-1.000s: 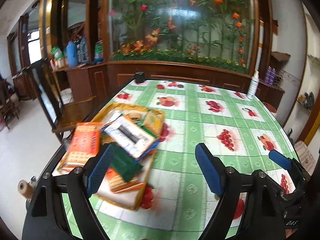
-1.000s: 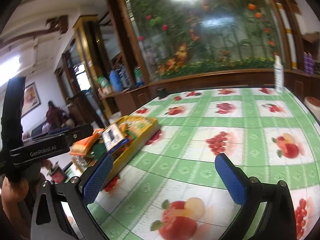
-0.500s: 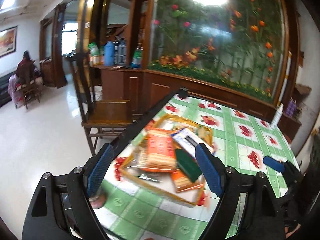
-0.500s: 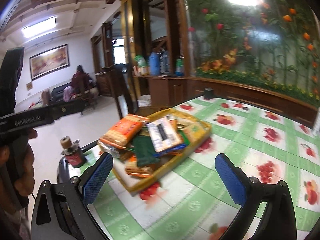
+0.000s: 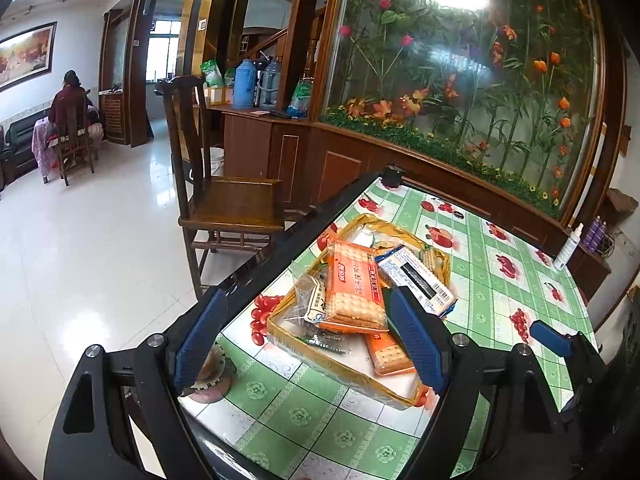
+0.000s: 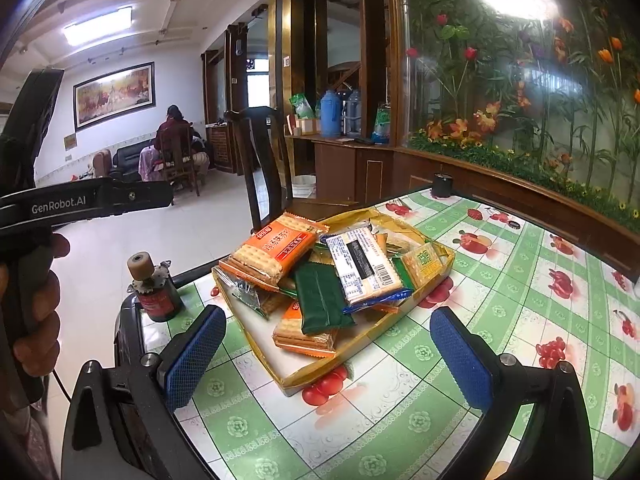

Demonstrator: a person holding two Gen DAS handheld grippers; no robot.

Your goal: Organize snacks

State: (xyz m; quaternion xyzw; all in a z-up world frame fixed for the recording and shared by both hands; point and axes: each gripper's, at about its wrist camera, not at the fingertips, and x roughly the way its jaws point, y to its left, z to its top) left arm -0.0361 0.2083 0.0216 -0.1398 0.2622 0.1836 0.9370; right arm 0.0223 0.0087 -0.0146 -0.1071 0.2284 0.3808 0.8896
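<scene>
A shallow yellow tray [image 5: 340, 368] [image 6: 316, 374] sits at the near left corner of the table, piled with snack packs. An orange cracker pack [image 5: 352, 292] [image 6: 272, 252] lies on top, next to a white and blue pack [image 5: 416, 276] [image 6: 362, 268]. A dark green pack [image 6: 320, 300] and a second orange pack [image 6: 300, 328] lie lower in the pile. My left gripper [image 5: 306, 342] hovers just short of the tray, open and empty. My right gripper [image 6: 328, 356] is also open with nothing between its pads, a little short of the tray's near corner.
The table wears a green checked cloth with fruit prints [image 5: 480, 280] [image 6: 500, 300]. A small dark bottle with a cork [image 6: 152, 292] stands at the table's left corner. A wooden chair [image 5: 232, 200] stands beside the table. At the far right edge stands a white spray bottle [image 5: 568, 248].
Both views have swung left and rolled. The tray has moved from the left side to the middle of each view, and the chair and the room beyond have come into sight.
</scene>
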